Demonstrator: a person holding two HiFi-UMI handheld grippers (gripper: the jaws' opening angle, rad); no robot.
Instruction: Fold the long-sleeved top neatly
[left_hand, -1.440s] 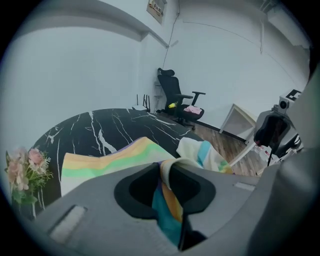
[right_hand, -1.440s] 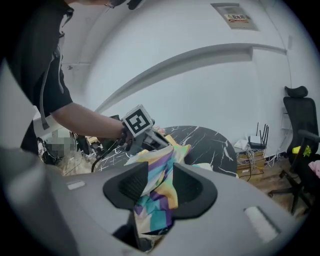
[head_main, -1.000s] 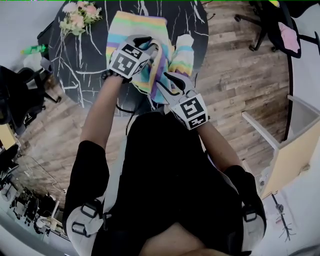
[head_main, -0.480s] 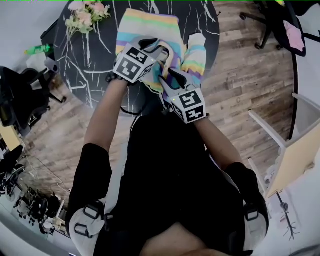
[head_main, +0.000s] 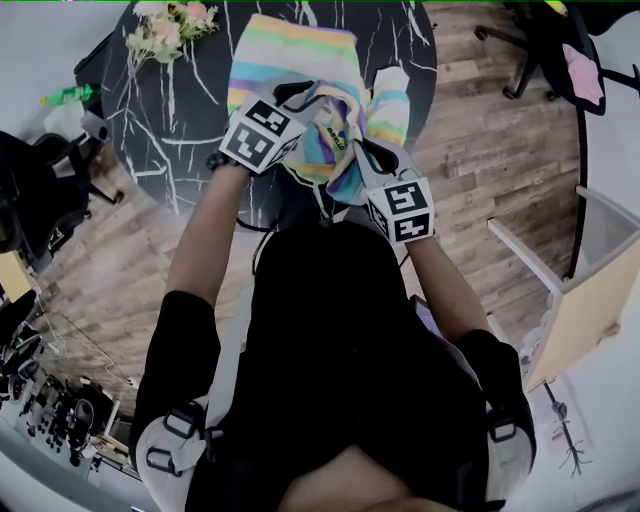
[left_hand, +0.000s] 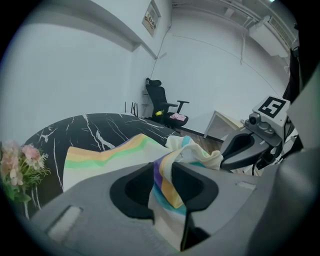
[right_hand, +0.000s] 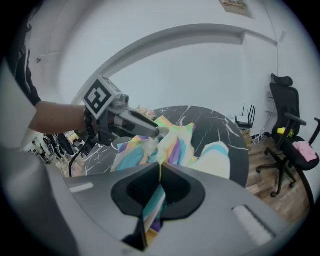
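Lying on the black table (head_main: 175, 115), right of the flowers (head_main: 165, 25), the striped top (head_main: 295, 50) is bunched up at its near edge. The left gripper (left_hand: 164, 175) has its jaws clamped on one fold; the right gripper (right_hand: 160, 182) has just closed its jaws tight on another beside it.

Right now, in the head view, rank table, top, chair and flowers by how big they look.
1. table, by far the largest
2. top, partly bunched up
3. chair, cut by the picture's edge
4. flowers, also cut by the edge, still plainly the smallest
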